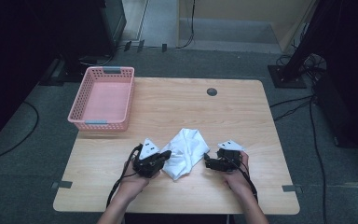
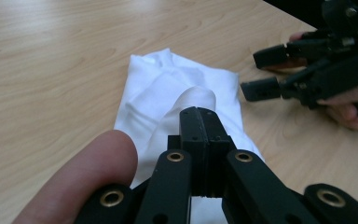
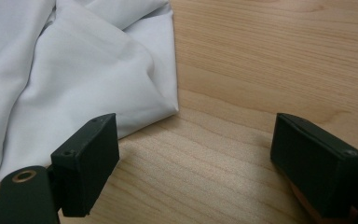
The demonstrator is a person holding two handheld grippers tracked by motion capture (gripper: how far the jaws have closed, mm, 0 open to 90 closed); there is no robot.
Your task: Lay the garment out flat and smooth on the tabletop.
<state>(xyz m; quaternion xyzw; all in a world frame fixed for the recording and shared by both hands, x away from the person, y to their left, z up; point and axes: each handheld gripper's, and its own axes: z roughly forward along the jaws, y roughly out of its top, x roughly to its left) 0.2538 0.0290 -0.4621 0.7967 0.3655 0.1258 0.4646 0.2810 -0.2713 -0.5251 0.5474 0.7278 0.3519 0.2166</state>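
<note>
Where the white cloth (image 1: 185, 152) ends: left gripper (image 2: 199, 122) clamped on a fold, right gripper (image 3: 193, 154) agape over bare table (image 3: 261, 56).

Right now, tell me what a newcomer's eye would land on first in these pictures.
The white cloth lies crumpled at the near middle of the wooden table, bright against the grain. The left gripper is shut on a fold of it, while the right gripper rests open just beside its edge. A pink basket sits at the table's far left corner.

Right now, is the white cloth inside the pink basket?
No, the white cloth lies crumpled on the wooden table between the two grippers, while the pink basket stands apart at the far left.
</note>
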